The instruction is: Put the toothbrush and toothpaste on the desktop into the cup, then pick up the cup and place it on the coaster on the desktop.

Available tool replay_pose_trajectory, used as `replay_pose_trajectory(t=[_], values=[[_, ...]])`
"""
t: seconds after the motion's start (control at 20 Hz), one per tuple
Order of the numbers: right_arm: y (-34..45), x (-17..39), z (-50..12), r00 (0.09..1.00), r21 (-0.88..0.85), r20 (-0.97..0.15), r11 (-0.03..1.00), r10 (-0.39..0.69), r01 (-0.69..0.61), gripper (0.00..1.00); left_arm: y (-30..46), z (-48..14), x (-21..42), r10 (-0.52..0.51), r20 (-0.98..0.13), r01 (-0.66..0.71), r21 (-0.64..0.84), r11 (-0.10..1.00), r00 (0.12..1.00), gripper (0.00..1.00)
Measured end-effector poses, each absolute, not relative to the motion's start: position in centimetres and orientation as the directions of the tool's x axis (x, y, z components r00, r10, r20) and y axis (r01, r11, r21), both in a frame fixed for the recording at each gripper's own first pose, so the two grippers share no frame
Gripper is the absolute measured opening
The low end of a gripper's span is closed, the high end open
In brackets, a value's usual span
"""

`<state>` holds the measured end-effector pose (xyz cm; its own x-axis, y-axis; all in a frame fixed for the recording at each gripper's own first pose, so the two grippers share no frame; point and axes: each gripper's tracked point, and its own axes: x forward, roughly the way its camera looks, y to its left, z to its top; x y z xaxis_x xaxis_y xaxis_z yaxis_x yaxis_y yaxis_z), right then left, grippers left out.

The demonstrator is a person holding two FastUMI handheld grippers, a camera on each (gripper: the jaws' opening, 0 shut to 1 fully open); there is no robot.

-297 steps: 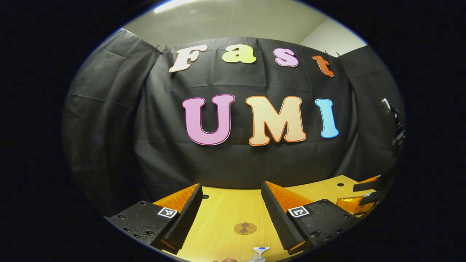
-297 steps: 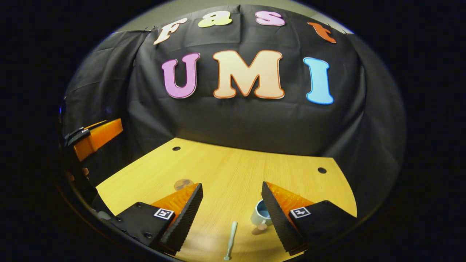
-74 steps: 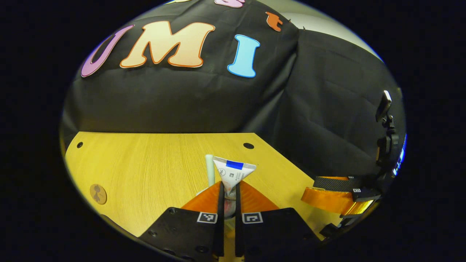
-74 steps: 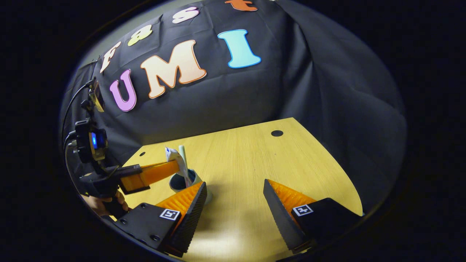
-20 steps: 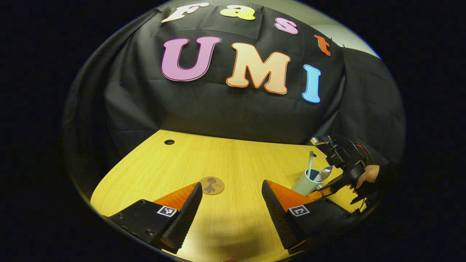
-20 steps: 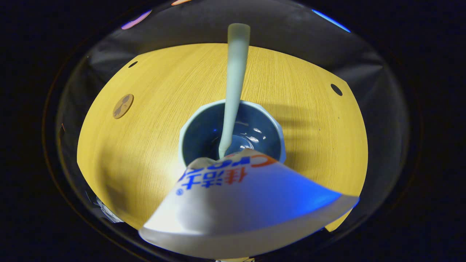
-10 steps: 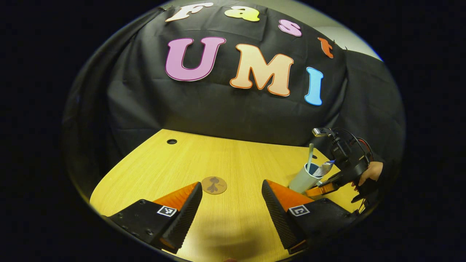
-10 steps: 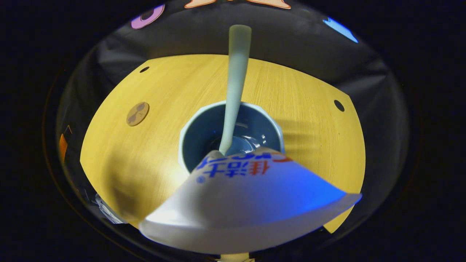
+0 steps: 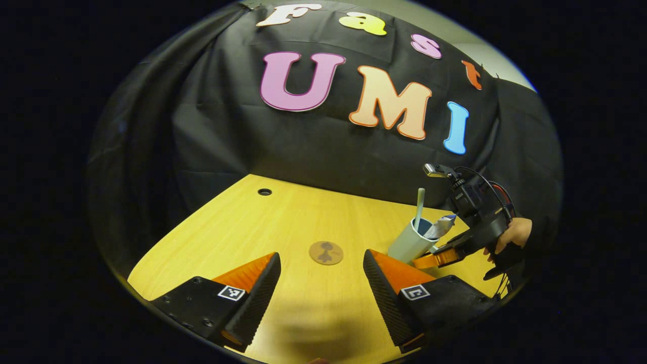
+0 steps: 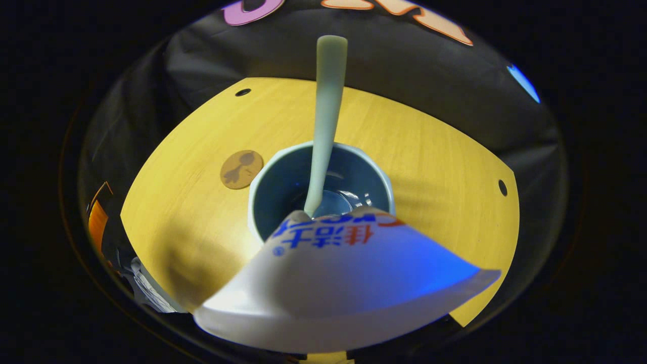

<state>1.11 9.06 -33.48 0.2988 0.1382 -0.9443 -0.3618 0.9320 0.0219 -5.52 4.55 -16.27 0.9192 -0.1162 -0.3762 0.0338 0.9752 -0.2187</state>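
Observation:
The pale blue cup (image 9: 407,244) hangs tilted just over the desk at the right of the left gripper view, with my right gripper (image 9: 429,260) shut on it. A pale green toothbrush (image 9: 419,205) and the white toothpaste tube (image 9: 440,226) stand in it. The right gripper view looks down into the cup (image 10: 376,184), along the toothbrush (image 10: 326,116) and over the toothpaste (image 10: 343,288), which hides that gripper's own fingers. The brown round coaster (image 10: 241,169) lies just left of the cup's rim. My left gripper (image 9: 322,261) stands open, with the coaster (image 9: 326,252) just beyond its fingertips.
The yellow wooden desk (image 9: 242,222) has small cable holes near its back edge. A hand (image 9: 510,235) holds the right gripper's handle at the far right. The left gripper's orange finger (image 10: 98,222) shows at the left edge of the right gripper view.
The right gripper has carried the cup leftward, so the coaster now lies close beside the cup's rim. The left gripper has stayed open and turned slightly.

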Motion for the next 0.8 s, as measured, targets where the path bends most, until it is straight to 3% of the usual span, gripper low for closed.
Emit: replay_pose_trajectory(t=[0.4,0.8], values=[[17.3,3.0,-34.1,0.281,0.043,-0.942,0.898,0.182,-0.439,0.31,11.4,-16.8,-7.3,-0.017,-0.387,-0.071,-0.213,0.974,0.922,0.95],[21.9,5.0,-36.7,0.251,0.045,-0.953,0.902,0.168,-0.430,0.31,16.8,-17.6,-8.6,0.064,-0.408,-0.158,-0.202,0.967,0.911,0.95]])
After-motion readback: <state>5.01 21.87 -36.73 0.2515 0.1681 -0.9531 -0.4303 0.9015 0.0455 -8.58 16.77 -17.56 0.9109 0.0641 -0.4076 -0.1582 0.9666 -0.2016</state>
